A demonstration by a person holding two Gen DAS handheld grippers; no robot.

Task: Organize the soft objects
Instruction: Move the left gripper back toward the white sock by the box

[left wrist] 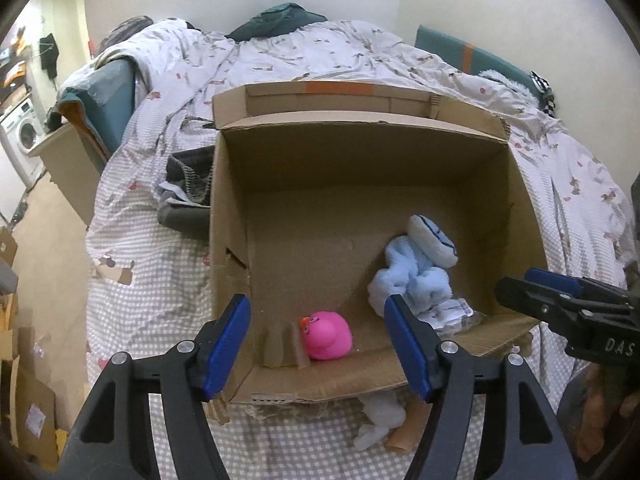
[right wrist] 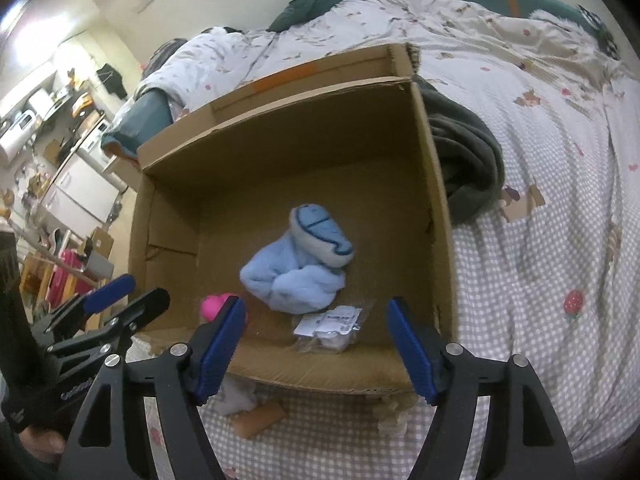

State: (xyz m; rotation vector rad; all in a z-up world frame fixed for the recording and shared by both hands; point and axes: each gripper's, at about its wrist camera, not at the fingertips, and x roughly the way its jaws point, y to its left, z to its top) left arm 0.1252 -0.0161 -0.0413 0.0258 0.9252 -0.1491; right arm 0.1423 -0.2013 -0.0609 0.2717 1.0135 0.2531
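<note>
An open cardboard box (left wrist: 360,168) (right wrist: 280,148) lies on the bed. Inside it sit a pink rubber duck (left wrist: 327,335) (right wrist: 214,306), a light blue plush toy (left wrist: 416,268) (right wrist: 300,264) and a small clear packet (right wrist: 332,326) (left wrist: 452,312). My left gripper (left wrist: 320,344) is open and empty, above the box's near edge over the duck. My right gripper (right wrist: 316,340) is open and empty, above the near edge by the packet. Each gripper shows in the other's view: the right gripper (left wrist: 532,284) at the right, the left gripper (right wrist: 132,292) at the left.
A white soft item (left wrist: 380,420) (right wrist: 240,398) and a tan piece (right wrist: 260,420) lie on the checked bedcover (left wrist: 160,300) in front of the box. Dark grey clothes (right wrist: 468,160) (left wrist: 188,188) lie beside the box. A washing machine (left wrist: 22,132) and cartons stand off the bed at left.
</note>
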